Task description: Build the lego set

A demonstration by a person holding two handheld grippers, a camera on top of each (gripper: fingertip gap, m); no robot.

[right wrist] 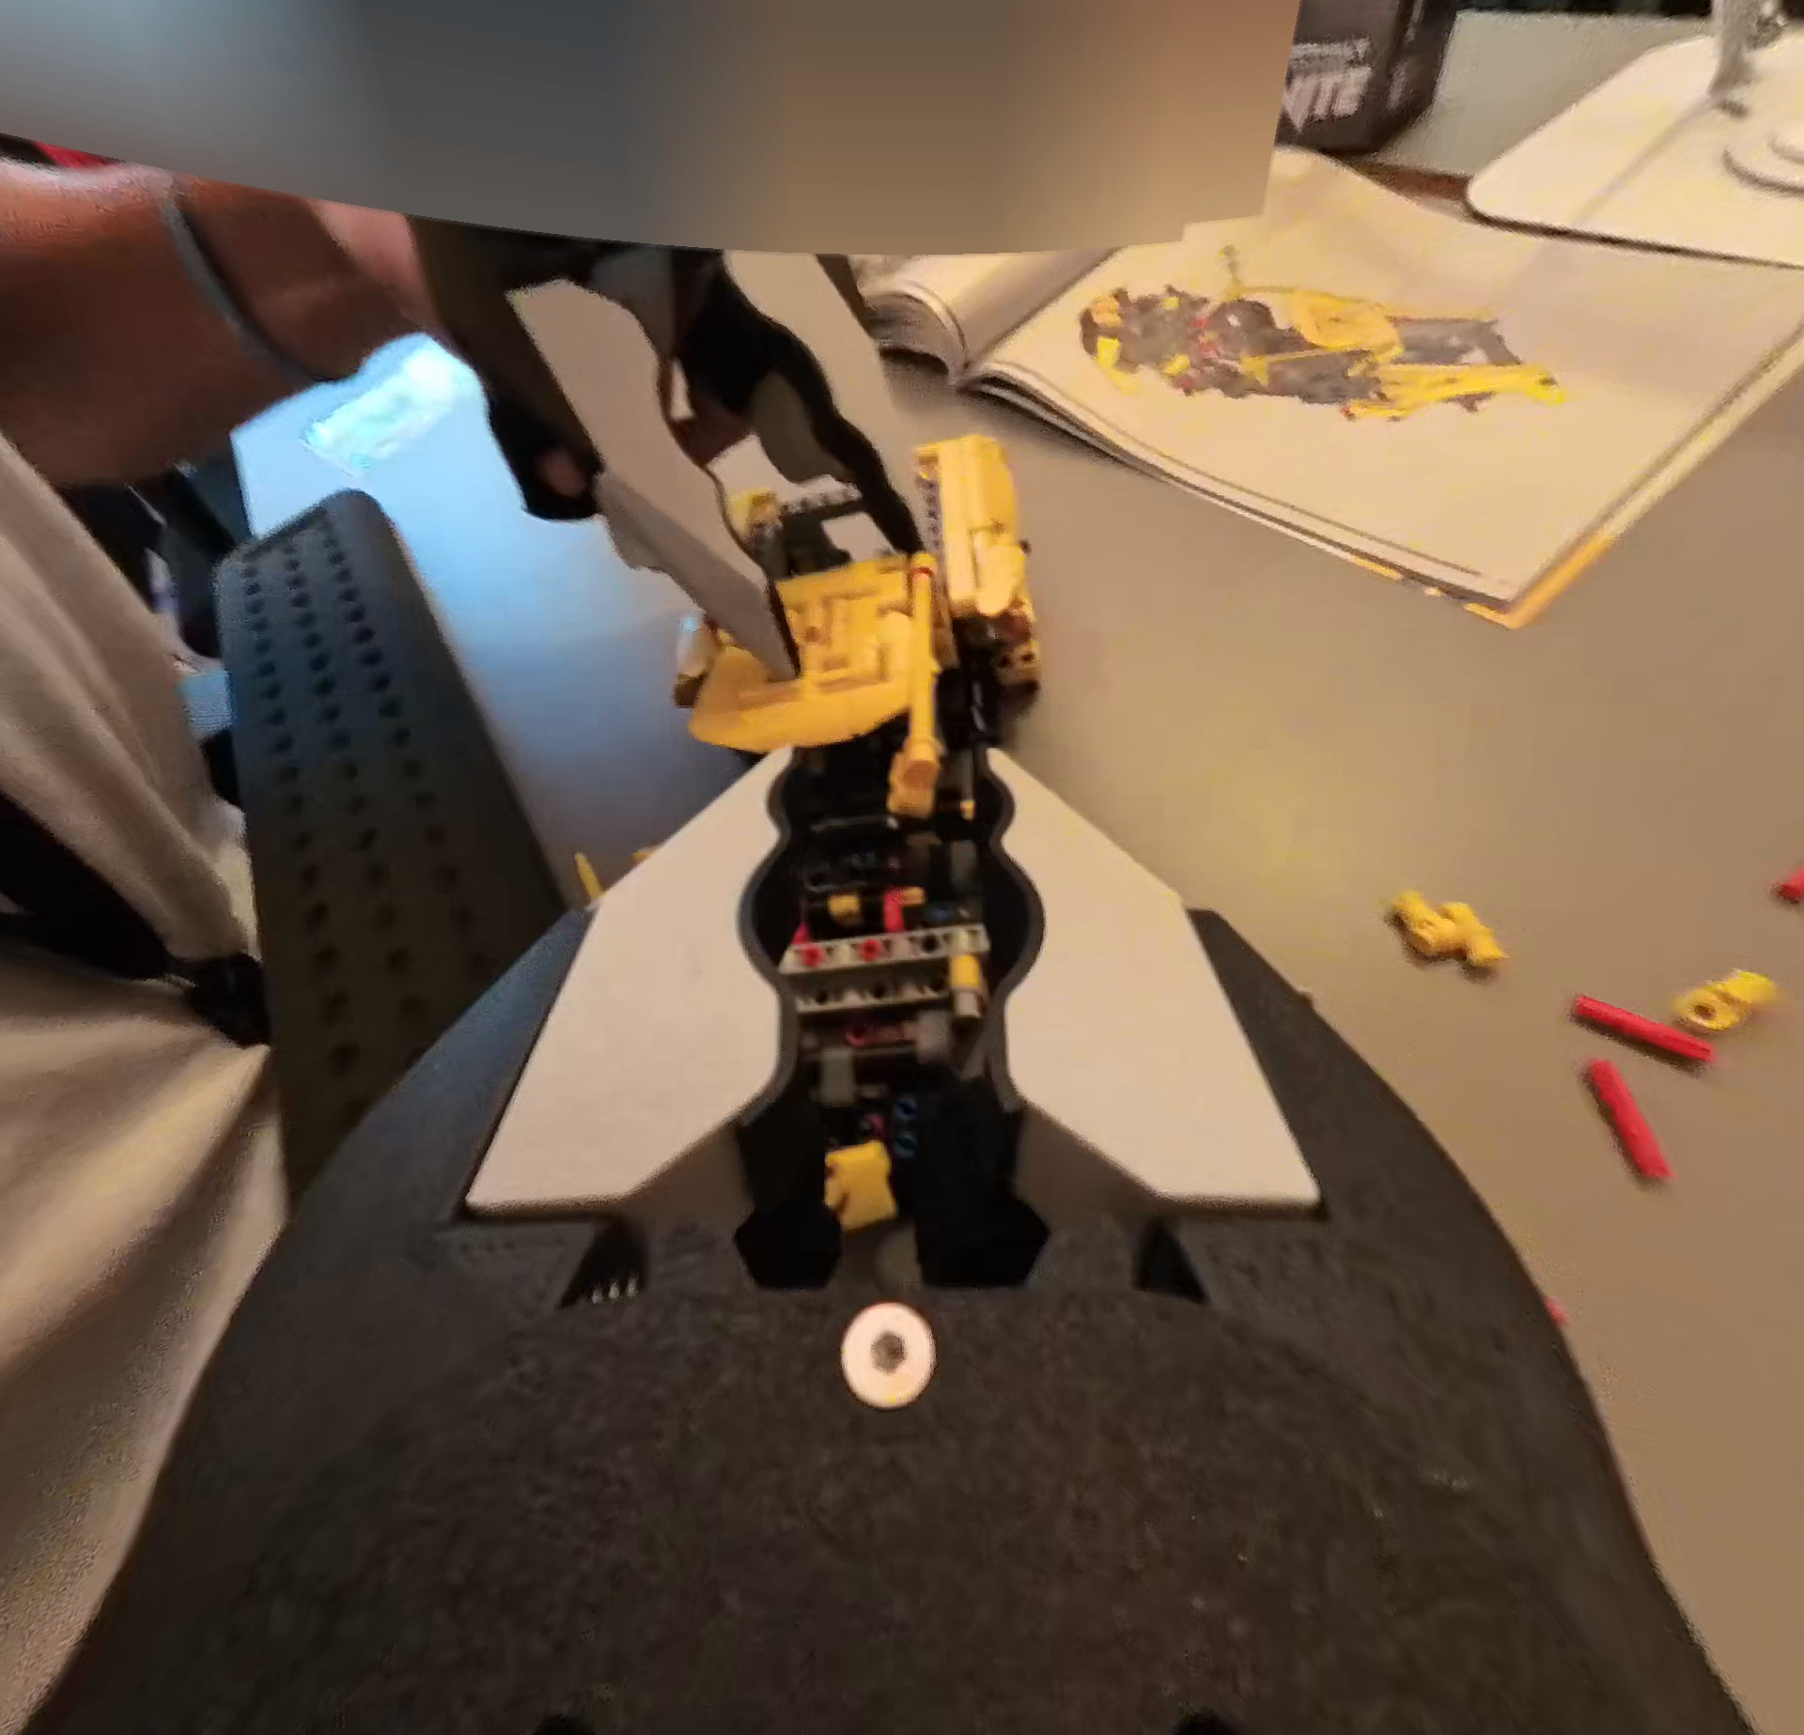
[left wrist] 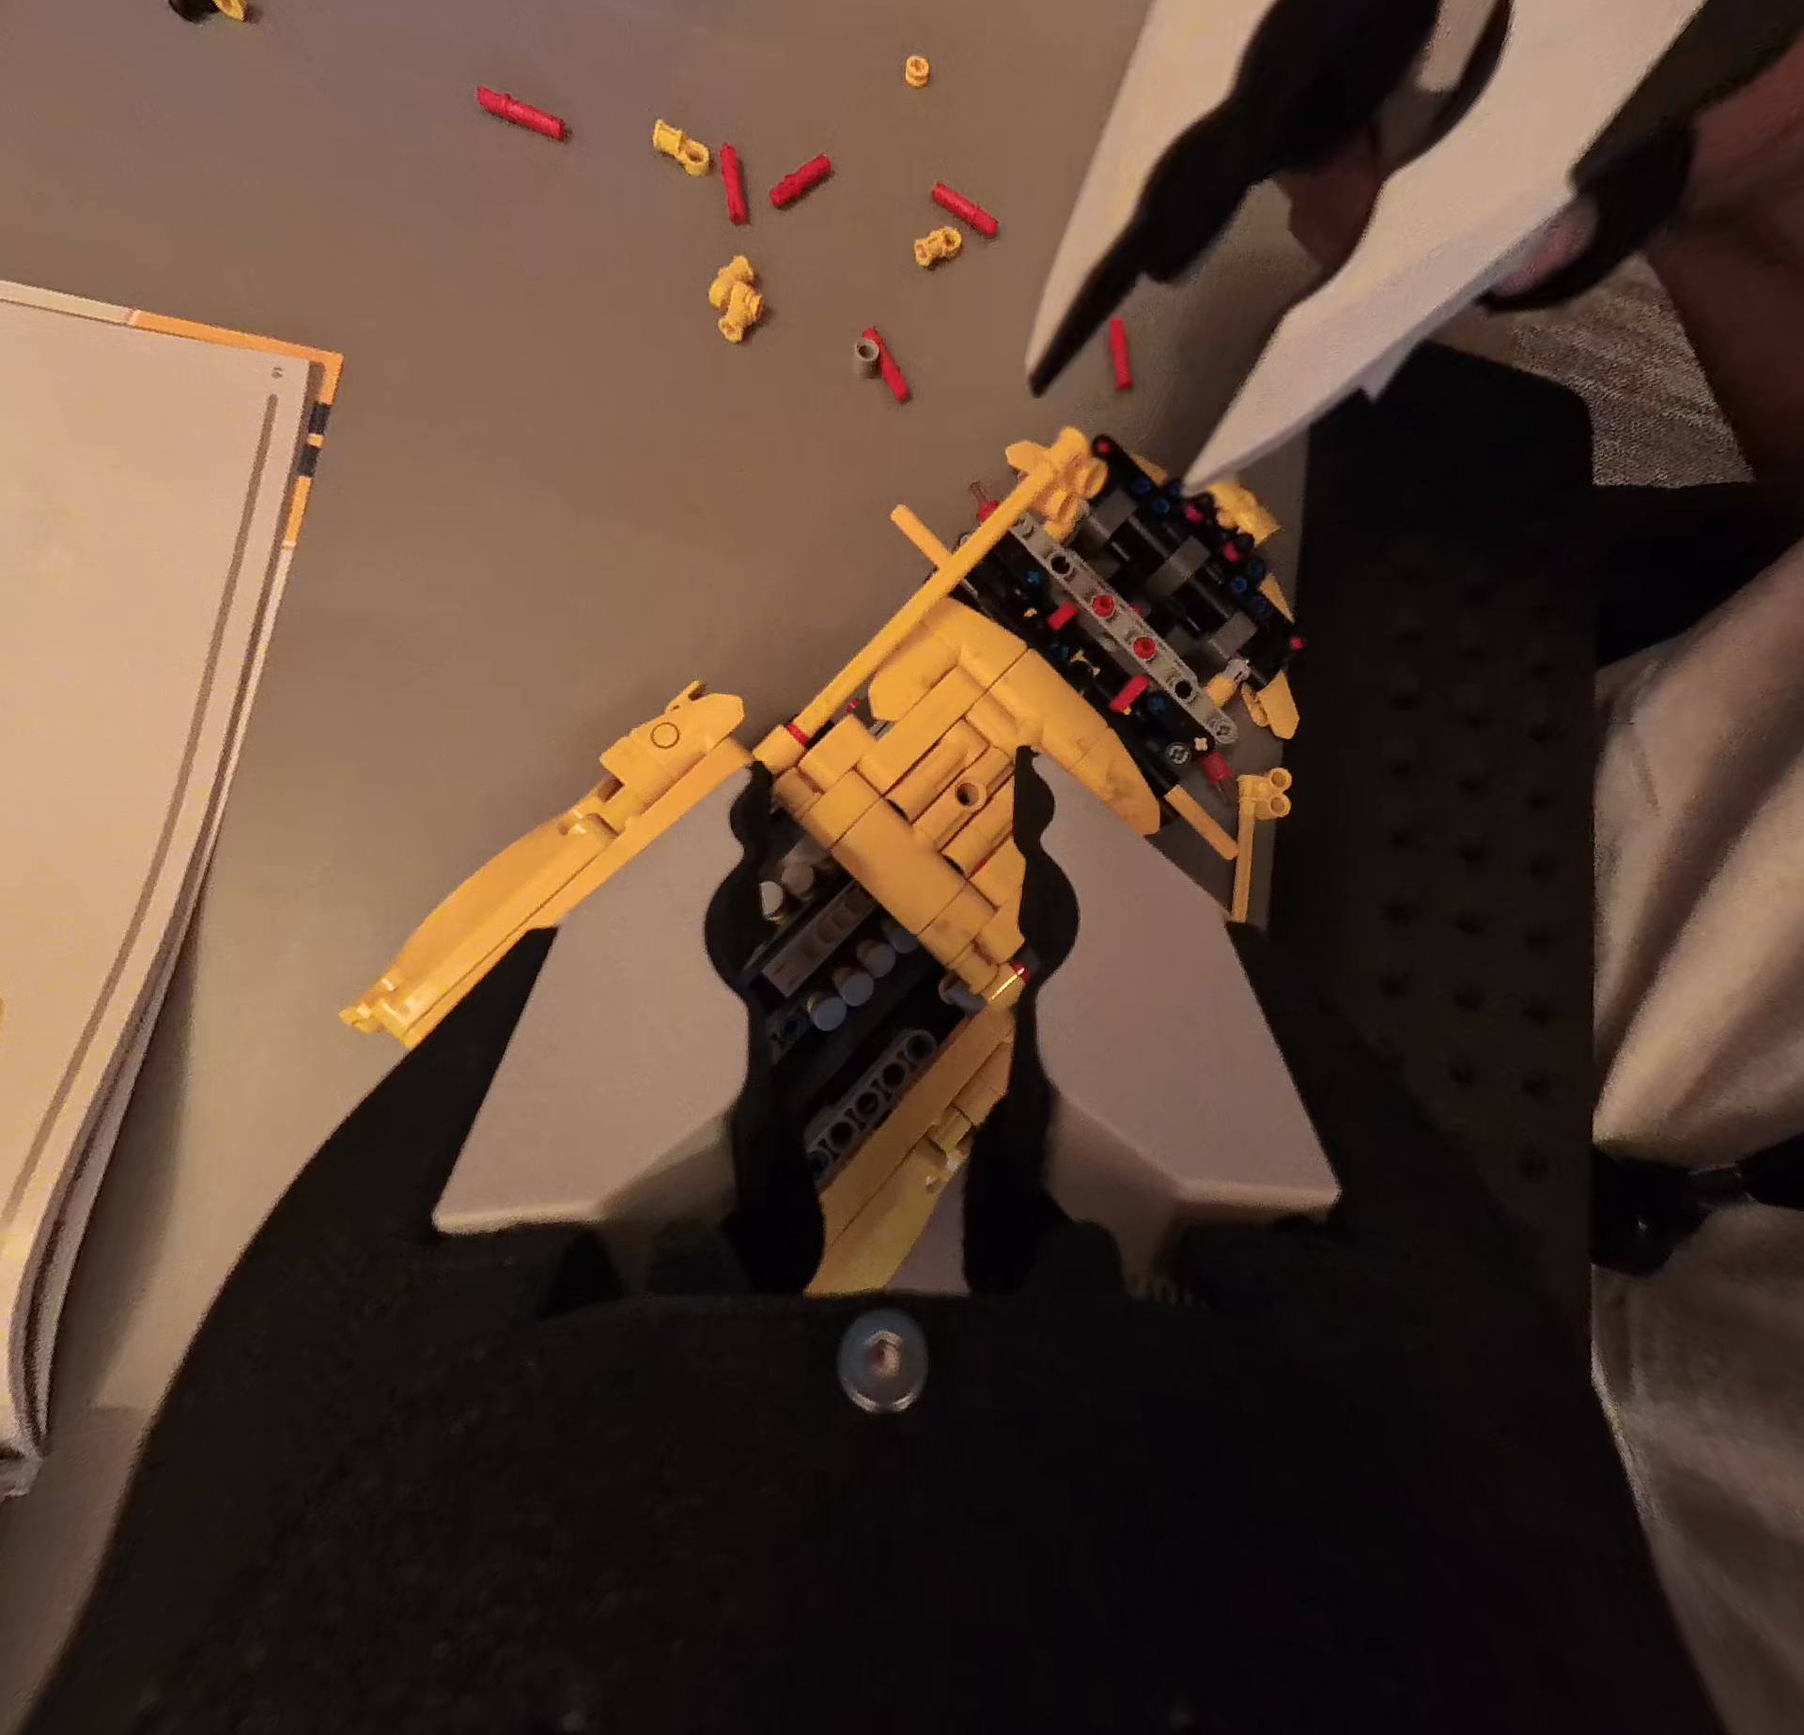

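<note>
Bystanders at the surface's edges

A black perforated chair arm stands just beside the surface's near edge; a white lamp base and dark box sit toward its far corner.

Office desk, monitor stand, perforated chair armrest, open booklet

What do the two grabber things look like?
Both look alike. The left gripper and right gripper each have a rough black body, a silver bolt in the middle, and two pale grey wedge-shaped fingers with wavy black inner edges.
</note>
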